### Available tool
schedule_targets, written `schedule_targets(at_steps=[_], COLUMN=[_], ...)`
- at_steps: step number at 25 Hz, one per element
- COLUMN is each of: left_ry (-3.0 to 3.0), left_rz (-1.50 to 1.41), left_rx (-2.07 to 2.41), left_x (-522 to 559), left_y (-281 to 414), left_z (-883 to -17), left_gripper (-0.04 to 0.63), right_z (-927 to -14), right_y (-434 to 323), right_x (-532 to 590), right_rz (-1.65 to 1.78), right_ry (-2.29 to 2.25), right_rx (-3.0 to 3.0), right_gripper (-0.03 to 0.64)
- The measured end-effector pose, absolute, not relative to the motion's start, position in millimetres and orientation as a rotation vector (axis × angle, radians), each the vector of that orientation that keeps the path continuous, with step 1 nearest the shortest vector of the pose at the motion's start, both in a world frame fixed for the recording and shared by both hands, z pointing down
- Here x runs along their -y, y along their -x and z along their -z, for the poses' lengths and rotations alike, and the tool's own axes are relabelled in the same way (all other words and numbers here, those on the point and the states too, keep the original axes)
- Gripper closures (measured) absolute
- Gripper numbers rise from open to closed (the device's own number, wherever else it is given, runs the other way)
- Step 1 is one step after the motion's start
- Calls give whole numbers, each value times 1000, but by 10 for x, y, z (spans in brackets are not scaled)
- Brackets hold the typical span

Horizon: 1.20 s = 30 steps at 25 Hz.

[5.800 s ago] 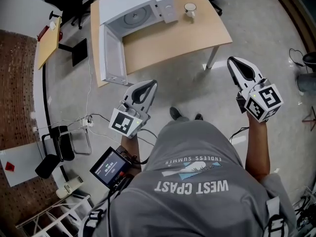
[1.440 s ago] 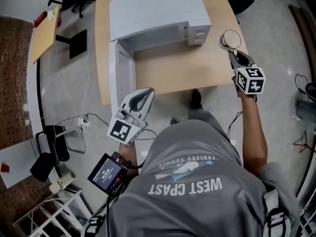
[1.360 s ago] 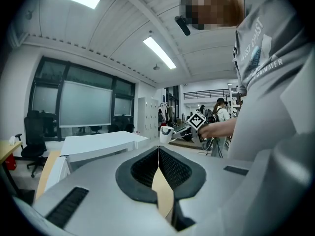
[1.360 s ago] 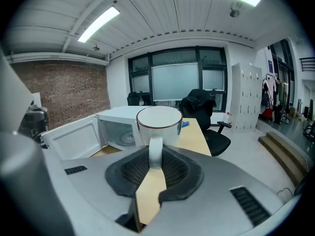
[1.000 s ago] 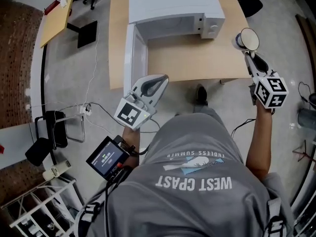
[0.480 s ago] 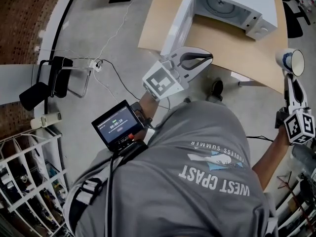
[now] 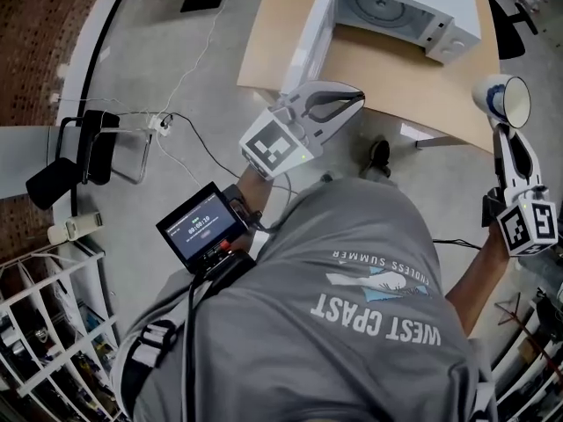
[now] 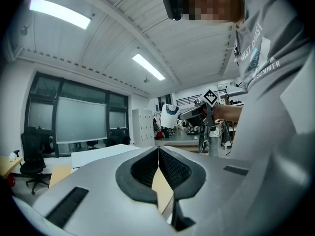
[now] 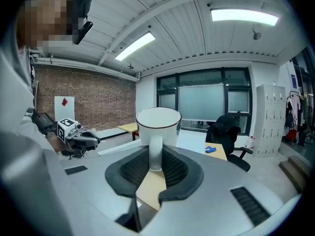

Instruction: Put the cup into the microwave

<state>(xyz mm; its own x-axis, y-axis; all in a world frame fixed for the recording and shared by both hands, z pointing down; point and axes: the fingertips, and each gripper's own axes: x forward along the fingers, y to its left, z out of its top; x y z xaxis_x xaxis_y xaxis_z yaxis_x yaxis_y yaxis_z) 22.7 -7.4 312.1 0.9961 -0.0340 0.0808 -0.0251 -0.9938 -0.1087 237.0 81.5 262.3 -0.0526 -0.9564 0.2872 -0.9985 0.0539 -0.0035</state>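
Observation:
The white cup [image 7: 503, 100] with a dark rim hangs in the air off the table's right corner, and my right gripper [image 7: 504, 132] is shut on its handle. In the right gripper view the cup [image 9: 158, 123] stands upright, its handle clamped between the pads of the right gripper [image 9: 156, 164]. The white microwave [image 7: 413, 3] sits on the wooden table [image 7: 387, 69] with its door [image 7: 303, 47] swung open and the turntable showing. My left gripper [image 7: 354, 97] hovers by the table's front edge near the door; in its own view the left gripper [image 8: 158, 154] is shut with nothing in it.
A small monitor [image 7: 198, 227] hangs at the person's waist. Black chairs [image 7: 84, 152] and a cable with a power strip [image 7: 158, 123] lie on the floor at the left. A white wire rack [image 7: 44, 341] stands at the lower left.
The right gripper has carried the cup a little up and left in the picture, beside the table's right corner. The head view has swung since a second ago. The left gripper has barely moved.

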Motion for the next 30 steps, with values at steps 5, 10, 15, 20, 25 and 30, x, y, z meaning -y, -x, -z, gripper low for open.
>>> schedule_targets(at_steps=[5,10,15,20,25,30], left_ry=[3047,3067,3085,3096,3095,3112], left_rz=[108,120,136,165,161,200], left_rx=[-42,-47,-74,-79,-130,-184], left_x=[49,34,76,60,142,208], left_y=[-212,-155,-123,-124,-158,-123], left_z=[-3146,-3224,-3241,-3264,-3264,-3291], left_gripper=[575,574,575,574,575,574], right_z=[-2666,-2722,-2733,-2778,-2927,-3015], right_y=[-2293,-2218,-2177,-2191,-2278,-2307], right_x=[-870,-868,-825,-756,-589,-375], right_rz=[-300,-304,-325,-359,-398,-433], right_ry=[-1998,-1990,-1970,-1954,-1916,-1872], right_rx=[2126,2132,2149,2158,2173,2193], right_gripper=[548,548,548,548,548,548])
